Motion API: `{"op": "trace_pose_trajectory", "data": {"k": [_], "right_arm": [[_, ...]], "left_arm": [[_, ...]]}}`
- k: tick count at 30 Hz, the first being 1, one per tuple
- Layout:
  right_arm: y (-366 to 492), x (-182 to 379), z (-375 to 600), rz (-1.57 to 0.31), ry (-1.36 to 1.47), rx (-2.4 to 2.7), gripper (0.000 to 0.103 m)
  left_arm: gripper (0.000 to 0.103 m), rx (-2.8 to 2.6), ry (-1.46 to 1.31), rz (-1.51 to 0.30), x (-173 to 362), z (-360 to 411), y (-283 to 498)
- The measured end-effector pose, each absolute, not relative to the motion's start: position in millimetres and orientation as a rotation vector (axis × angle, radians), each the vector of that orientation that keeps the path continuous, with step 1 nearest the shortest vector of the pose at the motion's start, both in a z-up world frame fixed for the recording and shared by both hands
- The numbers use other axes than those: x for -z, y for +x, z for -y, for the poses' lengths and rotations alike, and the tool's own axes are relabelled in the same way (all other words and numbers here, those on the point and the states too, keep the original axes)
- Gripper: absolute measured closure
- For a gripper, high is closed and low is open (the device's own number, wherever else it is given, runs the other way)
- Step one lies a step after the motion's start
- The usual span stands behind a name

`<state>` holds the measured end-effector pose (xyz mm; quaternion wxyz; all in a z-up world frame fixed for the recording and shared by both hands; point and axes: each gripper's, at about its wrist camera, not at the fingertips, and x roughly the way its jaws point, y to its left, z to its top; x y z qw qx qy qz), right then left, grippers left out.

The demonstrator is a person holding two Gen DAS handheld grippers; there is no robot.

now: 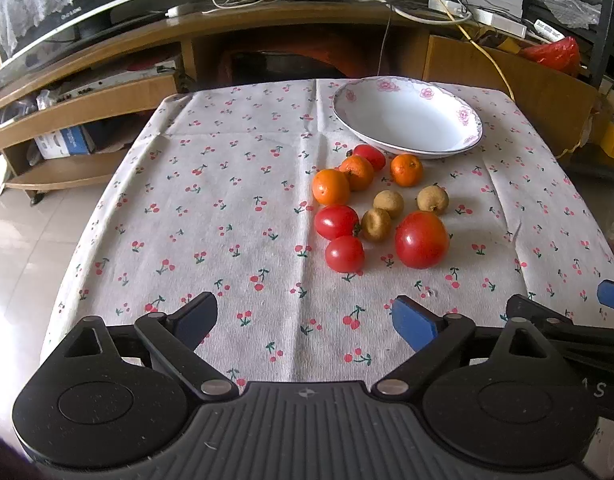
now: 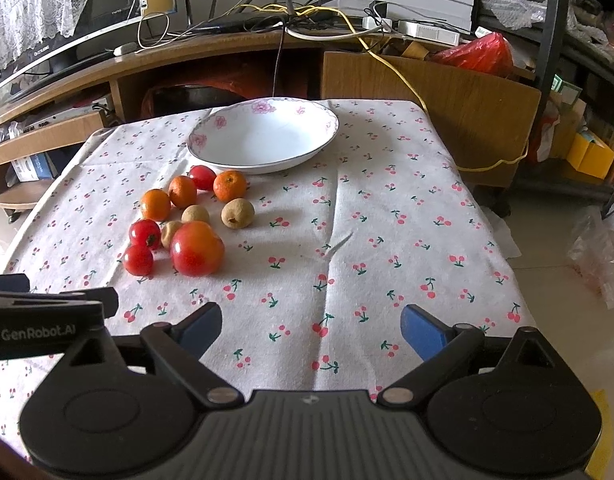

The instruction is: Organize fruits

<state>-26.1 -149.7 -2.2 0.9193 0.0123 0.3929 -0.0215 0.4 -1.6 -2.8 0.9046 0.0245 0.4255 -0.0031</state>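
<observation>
Left wrist view: the left gripper [image 1: 305,318] hangs over the near part of the cloth [image 1: 235,216], fingers spread wide with nothing between them. The fruits lie ahead and a little to its right: four tomatoes, the big one [image 1: 422,239] nearest, three oranges [image 1: 331,187] and three small brown fruits [image 1: 388,204]. The farthest tomato [image 1: 370,156] is partly hidden behind an orange. Beyond them, touching none of the fruit that can be seen, sits the plate [image 1: 407,118] with pink flowers on its rim. Bare cloth stretches ahead and to the left as far as the table edge. At the right border the right gripper's arm and a blue pad [image 1: 612,296] are cut off. Letters on the monitor [image 1: 67,12] at far left are too blurred to read.

Right wrist view: the right gripper [image 2: 311,330] is likewise released, wide apart and empty, over the near cloth. The fruit cluster lies ahead to its left, the big tomato [image 2: 197,248] covering part of a brown fruit [image 2: 169,234]. The plate [image 2: 263,136] is straight ahead, far off. Open cloth fills the way ahead and to the right, up to the table's right edge. The left gripper's body [image 2: 43,320] enters from the left, cut off, marked "GenRobot.AI".
</observation>
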Motion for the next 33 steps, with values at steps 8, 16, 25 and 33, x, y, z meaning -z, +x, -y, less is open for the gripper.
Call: {"op": "trace_pose_trajectory", "data": {"k": [8,16,25,33], "right_arm": [[-20.0,-0.4,145.1,-0.789,0.003,-0.001,0.012],[-1.7,-3.0,133.4,-0.78,-0.016,-0.111,0.022],[32.0,5.4,114.1,-0.796,-0.076,-0.255,0.04],[60.3,23.7,106.3,-0.865,-0.079,-0.34,0.052]], "left_arm": [[0.006,0.003,0.047,-0.865,1.0,-5.9,3.3],[0.006,-0.025,0.049,-0.848,-1.7,-19.2,10.6],[0.003,-0.039,0.044,-0.863,2.8,-33.1,20.1],[0.003,-0.019,0.093,-0.875,11.9,-27.7,24.5]]}}
